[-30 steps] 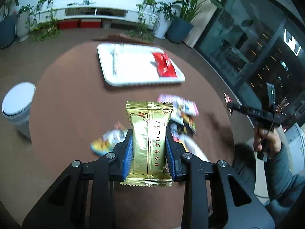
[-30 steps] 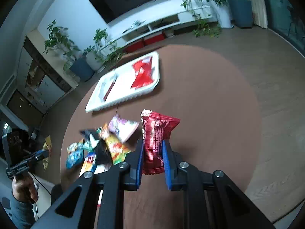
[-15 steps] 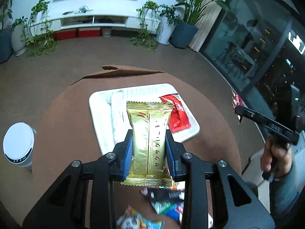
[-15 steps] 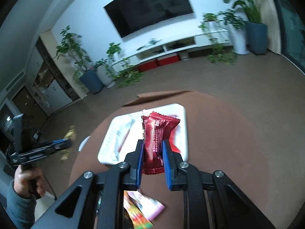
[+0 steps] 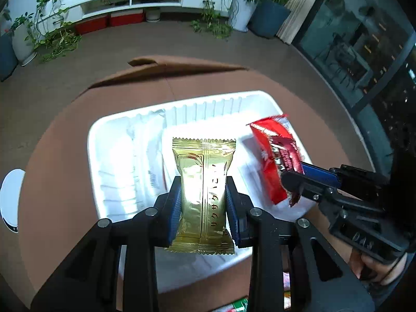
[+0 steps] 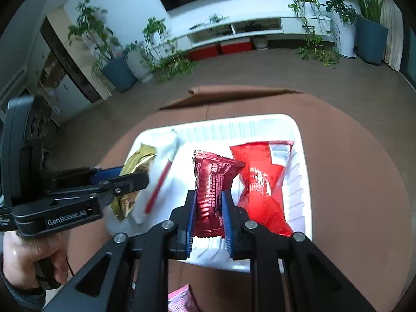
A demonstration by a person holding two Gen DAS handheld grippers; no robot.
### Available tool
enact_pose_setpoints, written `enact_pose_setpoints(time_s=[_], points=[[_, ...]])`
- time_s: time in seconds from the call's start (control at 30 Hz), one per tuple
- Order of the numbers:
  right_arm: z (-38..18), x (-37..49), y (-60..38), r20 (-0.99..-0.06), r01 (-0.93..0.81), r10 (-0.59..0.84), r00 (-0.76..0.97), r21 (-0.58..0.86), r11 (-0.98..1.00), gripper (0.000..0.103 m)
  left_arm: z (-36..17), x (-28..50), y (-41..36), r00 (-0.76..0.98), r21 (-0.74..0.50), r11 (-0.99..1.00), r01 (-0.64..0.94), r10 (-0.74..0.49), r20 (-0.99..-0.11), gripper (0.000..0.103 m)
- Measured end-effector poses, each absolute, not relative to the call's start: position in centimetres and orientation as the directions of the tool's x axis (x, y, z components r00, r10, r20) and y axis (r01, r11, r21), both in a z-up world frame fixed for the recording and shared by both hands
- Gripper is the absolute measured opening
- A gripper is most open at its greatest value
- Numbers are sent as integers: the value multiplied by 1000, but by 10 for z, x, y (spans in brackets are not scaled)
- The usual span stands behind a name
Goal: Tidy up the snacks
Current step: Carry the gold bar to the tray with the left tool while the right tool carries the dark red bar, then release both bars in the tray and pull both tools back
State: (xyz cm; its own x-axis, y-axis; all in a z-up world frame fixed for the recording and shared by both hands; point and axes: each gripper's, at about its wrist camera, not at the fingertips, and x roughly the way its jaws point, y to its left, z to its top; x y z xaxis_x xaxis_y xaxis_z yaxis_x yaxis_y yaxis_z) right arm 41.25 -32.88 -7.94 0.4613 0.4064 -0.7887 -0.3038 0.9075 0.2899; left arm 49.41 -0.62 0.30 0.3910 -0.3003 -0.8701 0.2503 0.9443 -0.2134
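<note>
My left gripper [image 5: 203, 208] is shut on a gold snack packet [image 5: 203, 182] and holds it over the middle of the white tray [image 5: 117, 127]. My right gripper [image 6: 208, 217] is shut on a dark red snack packet [image 6: 212, 182] and holds it over the tray [image 6: 299, 135], beside a bright red packet [image 6: 262, 182] that lies in the tray's right part. In the left wrist view the right gripper [image 5: 301, 174] comes in from the right with the dark red packet [image 5: 286, 153] above the bright red packet [image 5: 267, 150]. In the right wrist view the left gripper [image 6: 124, 176] shows at left with the gold packet [image 6: 137, 161].
The tray sits on a round brown table [image 5: 65, 143]. A white wrapped item with a red stripe [image 6: 161, 171] lies in the tray's left part. A pink packet [image 6: 179, 299] lies on the table near me. A white bin [image 5: 10, 200] stands left of the table.
Both grippers have moved forward from the loose snack pile to above the tray, each still holding its packet. The pile has dropped out of view below.
</note>
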Motion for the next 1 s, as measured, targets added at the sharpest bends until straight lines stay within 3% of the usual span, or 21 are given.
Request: enact_pose_setpoints(time_s=[0.6,0.8,1.0], points=[[-120,420,-305,-852,-344,307,423,163,925,25,-46,498,-37,369,-162,960,230,-240,-898,31],[-113,413,-305,-845,-345,296,445,143,928,31,-39,496,-39,399,-170,959,226,-251,-882,44],[-83,398,-319,-794,-327,330,510,176,929,55,3,474,-26,506,-171,962,214,-259,-823,79]])
